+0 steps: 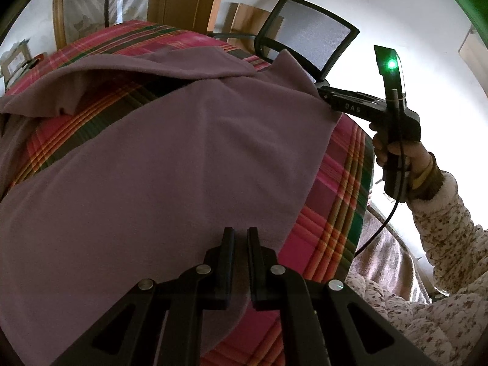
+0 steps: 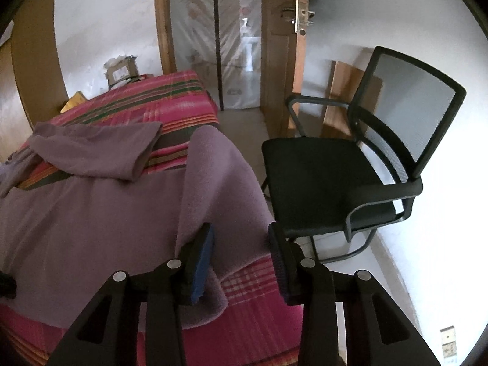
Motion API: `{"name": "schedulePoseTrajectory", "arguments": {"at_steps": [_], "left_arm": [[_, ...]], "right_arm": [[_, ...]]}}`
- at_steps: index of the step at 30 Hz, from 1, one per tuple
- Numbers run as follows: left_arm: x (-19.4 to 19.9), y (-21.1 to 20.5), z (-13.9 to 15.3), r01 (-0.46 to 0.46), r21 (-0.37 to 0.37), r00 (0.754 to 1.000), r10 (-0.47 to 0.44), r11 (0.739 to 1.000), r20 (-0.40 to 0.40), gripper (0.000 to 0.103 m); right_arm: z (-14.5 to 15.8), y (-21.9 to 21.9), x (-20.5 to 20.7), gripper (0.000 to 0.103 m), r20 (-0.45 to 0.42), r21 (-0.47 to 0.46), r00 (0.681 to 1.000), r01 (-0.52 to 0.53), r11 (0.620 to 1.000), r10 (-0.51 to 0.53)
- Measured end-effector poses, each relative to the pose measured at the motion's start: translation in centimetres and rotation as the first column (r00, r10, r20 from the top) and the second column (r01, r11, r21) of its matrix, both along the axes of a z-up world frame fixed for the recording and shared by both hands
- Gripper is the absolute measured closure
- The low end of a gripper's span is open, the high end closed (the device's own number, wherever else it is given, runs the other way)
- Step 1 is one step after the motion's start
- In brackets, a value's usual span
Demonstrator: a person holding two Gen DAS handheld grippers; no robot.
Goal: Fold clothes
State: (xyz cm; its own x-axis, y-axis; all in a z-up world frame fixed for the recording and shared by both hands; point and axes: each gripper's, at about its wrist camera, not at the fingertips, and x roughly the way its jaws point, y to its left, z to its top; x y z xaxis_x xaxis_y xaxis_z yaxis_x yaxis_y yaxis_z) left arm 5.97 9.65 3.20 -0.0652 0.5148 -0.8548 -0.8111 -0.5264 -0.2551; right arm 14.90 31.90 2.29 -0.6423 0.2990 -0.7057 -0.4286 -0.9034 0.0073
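A purple fleece garment point(image 1: 167, 167) lies spread over a pink plaid cover point(image 1: 329, 201). One sleeve point(image 2: 122, 149) is folded across its far part. My left gripper point(image 1: 241, 231) is shut on the garment's near hem, with cloth pinched between its narrow jaws. My right gripper point(image 2: 241, 231) has its jaws partly apart around a thick raised fold of the garment point(image 2: 91, 213) at the right-hand corner. That corner stands up off the cover. In the left wrist view the right gripper point(image 1: 324, 94) bites the same corner, held by a hand point(image 1: 396, 152).
A black mesh office chair point(image 2: 320, 177) stands close beside the plaid cover's point(image 2: 183, 97) right edge. Behind it a wooden door point(image 2: 280, 61) is ajar. Boxes point(image 2: 122, 70) sit at the cover's far end. A floral sleeve point(image 1: 451, 228) fills the lower right.
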Motion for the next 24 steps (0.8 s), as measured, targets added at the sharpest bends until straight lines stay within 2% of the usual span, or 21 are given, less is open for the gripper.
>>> {"name": "schedulePoseTrajectory", "arguments": {"at_steps": [2, 5, 12, 24], "left_arm": [[-0.1, 0.0, -0.1, -0.001, 0.0, 1.0, 0.001, 1.0, 0.002, 0.096], [-0.1, 0.0, -0.2, -0.004, 0.003, 1.0, 0.004, 1.0, 0.005, 0.096], [-0.4, 0.1, -0.2, -0.013, 0.0, 1.0, 0.013, 1.0, 0.001, 0.096], [-0.7, 0.0, -0.3, -0.024, 0.0, 1.0, 0.024, 1.0, 0.002, 0.096]], "right_arm": [[0.0, -0.3, 0.0, 0.082, 0.001, 0.006, 1.0, -0.013, 1.0, 0.013], [0.0, -1.1, -0.3, 0.094, 0.01, 0.037, 0.999, -0.035, 0.999, 0.035], [0.3, -1.4, -0.2, 0.098, 0.001, 0.054, 1.0, -0.025, 0.998, 0.025], [1.2, 1.1, 2.0, 0.098, -0.02, 0.084, 0.995, 0.104, 0.991, -0.102]]}}
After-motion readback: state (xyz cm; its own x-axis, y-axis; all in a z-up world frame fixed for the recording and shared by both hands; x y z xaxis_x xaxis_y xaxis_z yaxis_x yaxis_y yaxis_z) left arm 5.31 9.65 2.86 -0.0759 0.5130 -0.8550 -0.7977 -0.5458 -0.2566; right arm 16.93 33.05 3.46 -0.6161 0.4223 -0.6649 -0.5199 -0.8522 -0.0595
